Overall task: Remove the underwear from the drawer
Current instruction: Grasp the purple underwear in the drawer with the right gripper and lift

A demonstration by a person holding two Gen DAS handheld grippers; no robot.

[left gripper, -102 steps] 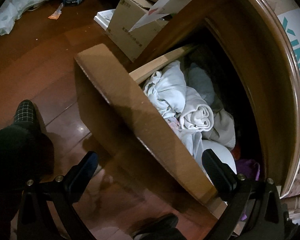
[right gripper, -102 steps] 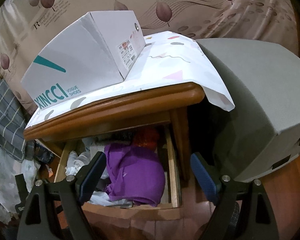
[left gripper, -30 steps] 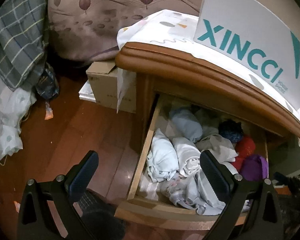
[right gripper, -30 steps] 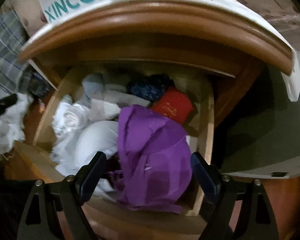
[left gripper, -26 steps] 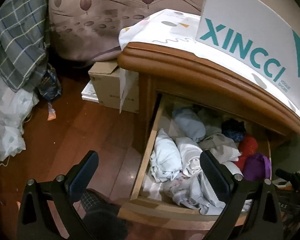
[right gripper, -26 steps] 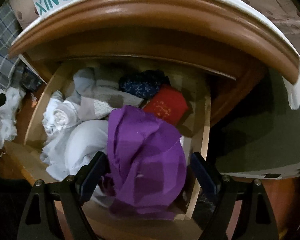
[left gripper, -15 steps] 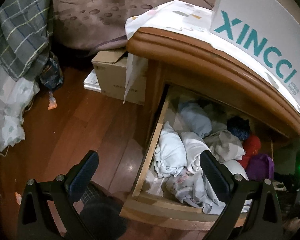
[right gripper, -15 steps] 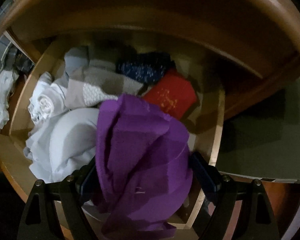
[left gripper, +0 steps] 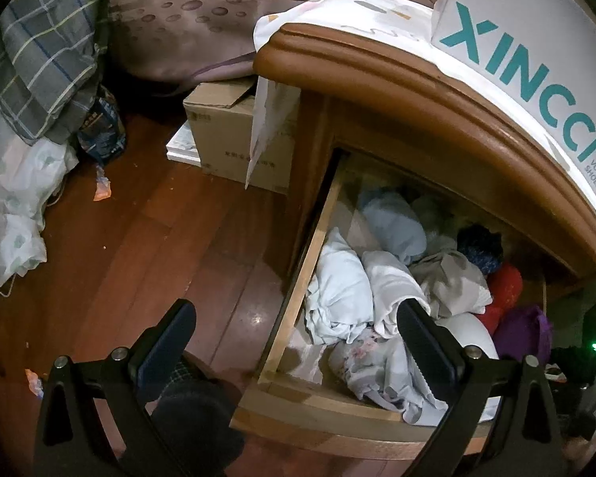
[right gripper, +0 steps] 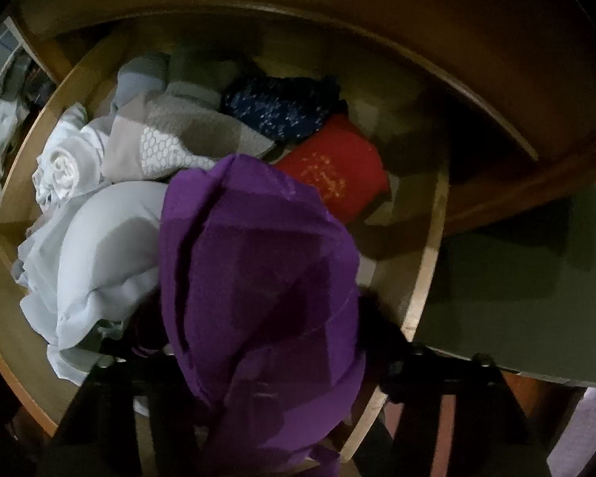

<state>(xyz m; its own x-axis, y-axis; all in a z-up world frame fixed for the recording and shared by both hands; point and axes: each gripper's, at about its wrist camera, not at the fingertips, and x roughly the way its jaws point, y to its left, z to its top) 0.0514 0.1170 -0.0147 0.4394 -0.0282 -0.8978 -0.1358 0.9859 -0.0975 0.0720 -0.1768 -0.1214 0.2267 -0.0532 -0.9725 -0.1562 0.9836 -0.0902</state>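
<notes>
Left wrist view: left gripper (left gripper: 294,342) spread wide, empty, hanging over drawer (left gripper: 294,294) front edge and floor (left gripper: 139,238); purple underwear (left gripper: 524,330) at 3 o'clock in drawer corner, beside red roll (left gripper: 506,284).

Right wrist view: right gripper (right gripper: 258,342) closing around purple underwear (right gripper: 258,278), fabric bulging between jaws, pads hidden. Probably soft, light, floppy; best pinched at thick folded middle. Drawer wall (right gripper: 425,278) close at 3 o'clock, nightstand top (right gripper: 417,39) overhanging at 12; clear room only straight up and toward 6.
</notes>
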